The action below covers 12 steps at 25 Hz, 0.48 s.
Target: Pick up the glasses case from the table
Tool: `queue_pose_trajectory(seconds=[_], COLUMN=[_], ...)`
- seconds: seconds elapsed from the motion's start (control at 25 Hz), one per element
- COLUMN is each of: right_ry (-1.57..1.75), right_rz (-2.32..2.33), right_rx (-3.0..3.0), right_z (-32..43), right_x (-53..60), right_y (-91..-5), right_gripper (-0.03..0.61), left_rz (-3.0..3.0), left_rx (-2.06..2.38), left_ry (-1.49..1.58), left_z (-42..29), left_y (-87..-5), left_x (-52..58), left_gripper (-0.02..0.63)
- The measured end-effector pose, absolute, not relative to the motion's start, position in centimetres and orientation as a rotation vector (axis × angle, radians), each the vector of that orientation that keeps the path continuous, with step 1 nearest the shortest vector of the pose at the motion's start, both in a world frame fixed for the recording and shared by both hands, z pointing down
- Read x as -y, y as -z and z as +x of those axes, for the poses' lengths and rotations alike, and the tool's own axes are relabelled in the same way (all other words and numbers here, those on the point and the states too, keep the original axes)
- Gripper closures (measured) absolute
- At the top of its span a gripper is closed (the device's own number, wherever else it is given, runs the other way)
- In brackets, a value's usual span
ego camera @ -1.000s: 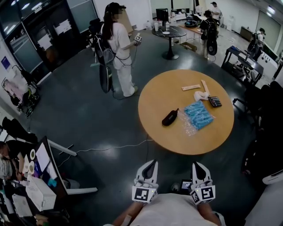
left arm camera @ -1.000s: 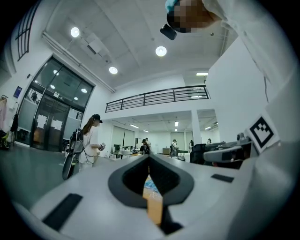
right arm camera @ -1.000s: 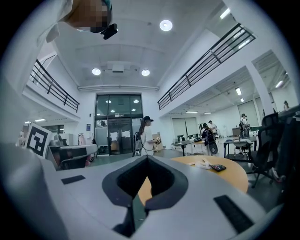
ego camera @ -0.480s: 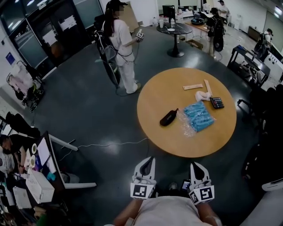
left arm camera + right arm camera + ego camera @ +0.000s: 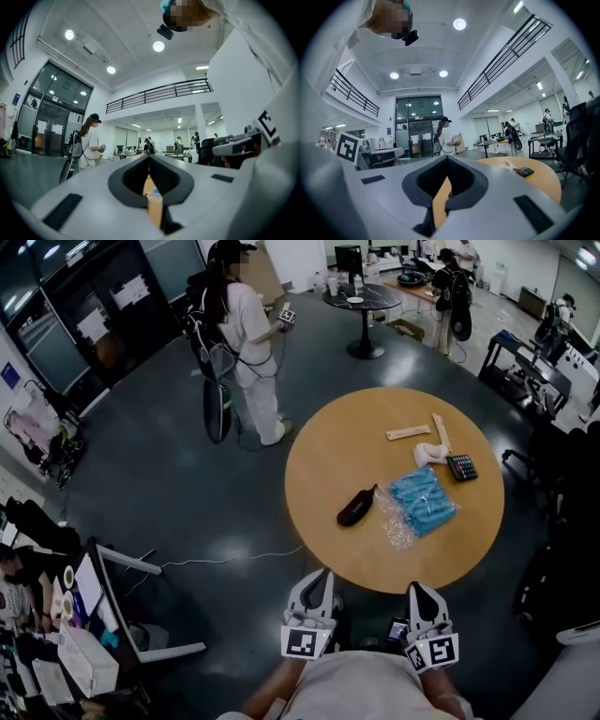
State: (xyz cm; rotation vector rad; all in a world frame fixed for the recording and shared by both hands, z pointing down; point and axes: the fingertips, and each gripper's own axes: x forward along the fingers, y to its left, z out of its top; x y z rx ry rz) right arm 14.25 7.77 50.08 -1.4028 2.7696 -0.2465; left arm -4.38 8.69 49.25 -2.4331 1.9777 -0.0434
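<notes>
Glasses case: the dark glasses case [image 5: 356, 507] is lying on the round wooden table [image 5: 323, 451], toward its left side, with one end pointing at the middle of the table. Nothing is touching it.

Left gripper: the left gripper [image 5: 323, 575] is hanging low in the head view, short of the table's near edge and well apart from the case. In the left gripper view its jaws are pressing together at the tips and are gripping nothing.

Right gripper: the right gripper [image 5: 417, 588] is hanging beside the left one, also short of the table's edge. In the right gripper view its jaws are meeting at the tips, with nothing between them.

Other things on the table: a blue packet in clear wrap [image 5: 424, 500] is lying just to the right of the case. A calculator [image 5: 462, 467] is sitting farther back, near the right rim, with a white lump [image 5: 428, 455] beside it and two wooden strips [image 5: 410, 432] behind that.

Room: a person in white [image 5: 246, 338] is standing on the dark floor beyond the table's left side, holding a small device.
</notes>
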Motion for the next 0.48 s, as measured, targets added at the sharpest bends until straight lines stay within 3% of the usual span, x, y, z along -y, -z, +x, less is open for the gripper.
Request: queue_pose_trajectory(seconds=[0.48], right_ry=[0.214], right_rz=[-1.57], right_rx=[-2.658], right_z=[9.0], right_x=[2.1], right_y=[-48.2], right_gripper=[0.563], left_rz=[-2.601], left_rx=[-1.848], left_ry=[0.044], left_z=[-8.8], left_y=[-51.0], left_x=[2.4], left_gripper=[0.606])
